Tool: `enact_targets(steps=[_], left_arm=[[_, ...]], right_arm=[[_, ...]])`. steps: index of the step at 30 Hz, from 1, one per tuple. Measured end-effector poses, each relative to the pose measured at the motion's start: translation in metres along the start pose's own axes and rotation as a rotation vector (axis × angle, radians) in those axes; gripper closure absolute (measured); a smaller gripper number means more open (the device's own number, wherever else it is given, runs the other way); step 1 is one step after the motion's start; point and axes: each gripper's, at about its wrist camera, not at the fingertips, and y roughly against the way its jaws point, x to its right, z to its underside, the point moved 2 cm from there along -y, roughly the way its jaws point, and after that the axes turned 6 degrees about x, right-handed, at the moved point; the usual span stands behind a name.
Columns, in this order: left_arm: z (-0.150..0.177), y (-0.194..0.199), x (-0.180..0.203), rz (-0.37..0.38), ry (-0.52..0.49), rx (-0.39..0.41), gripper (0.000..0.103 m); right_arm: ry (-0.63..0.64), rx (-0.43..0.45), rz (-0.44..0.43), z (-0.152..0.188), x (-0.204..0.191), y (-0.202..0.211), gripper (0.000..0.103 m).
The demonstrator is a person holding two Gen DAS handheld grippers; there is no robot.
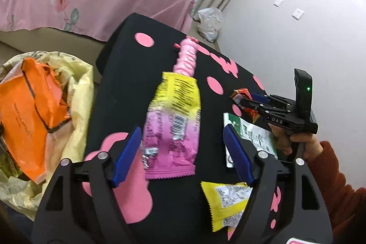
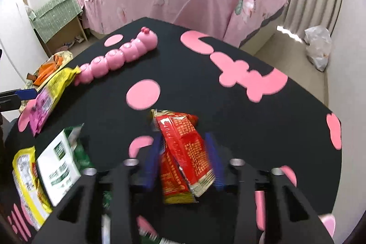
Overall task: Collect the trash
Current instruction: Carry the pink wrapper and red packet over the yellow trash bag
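Left tongs (image 1: 183,152) spread wide, right tongs (image 2: 185,160) clamped shut

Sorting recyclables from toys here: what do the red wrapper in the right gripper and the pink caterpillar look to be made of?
The red wrapper looks like thin glossy plastic film with a foil lining: it creases sharply and shows a silvery inner edge. The pink caterpillar looks like rigid moulded plastic with a smooth, slightly shiny finish: rounded segments with soft highlights. Likely a toy, not trash.

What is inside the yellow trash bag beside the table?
The yellow trash bag holds a crumpled orange bag on top. Whatever lies beneath it is covered and cannot be seen.
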Motion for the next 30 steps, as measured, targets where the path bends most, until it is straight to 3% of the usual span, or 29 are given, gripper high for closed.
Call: enact_targets(steps=[1,7,12,15,17,18,20,30], left_arm=[[0.001,-0.001,0.003,-0.009,-0.021,-0.004,0.032],[0.004,0.002,0.004,-0.123,-0.072,0.024,0.032],[0.008,-0.013,0.003,-0.165,-0.092,-0.039,0.039],[0.014,-0.022,0.01,-0.221,-0.148,-0.059,0.05],[0.017,-0.023,0.013,-0.228,-0.163,-0.064,0.077],[0.017,-0.022,0.014,-0.225,-0.165,-0.064,0.077],[0.017,-0.013,0.015,-0.215,-0.163,-0.034,0.09],[-0.01,0.099,0.013,-0.178,-0.1,0.225,0.091]], right_arm=[[0.003,0.008,0.005,0.002,-0.003,0.005,0.08],[0.005,0.138,0.002,-0.001,-0.031,0.067,0.081],[0.035,0.201,-0.019,-0.011,-0.058,0.104,0.081],[0.046,0.224,-0.013,-0.016,-0.067,0.114,0.081],[0.039,0.234,-0.016,-0.018,-0.072,0.118,0.081],[0.038,0.241,-0.014,-0.02,-0.075,0.12,0.081],[0.044,0.253,-0.015,-0.023,-0.081,0.124,0.081],[0.089,0.381,-0.082,-0.051,-0.135,0.161,0.081]])
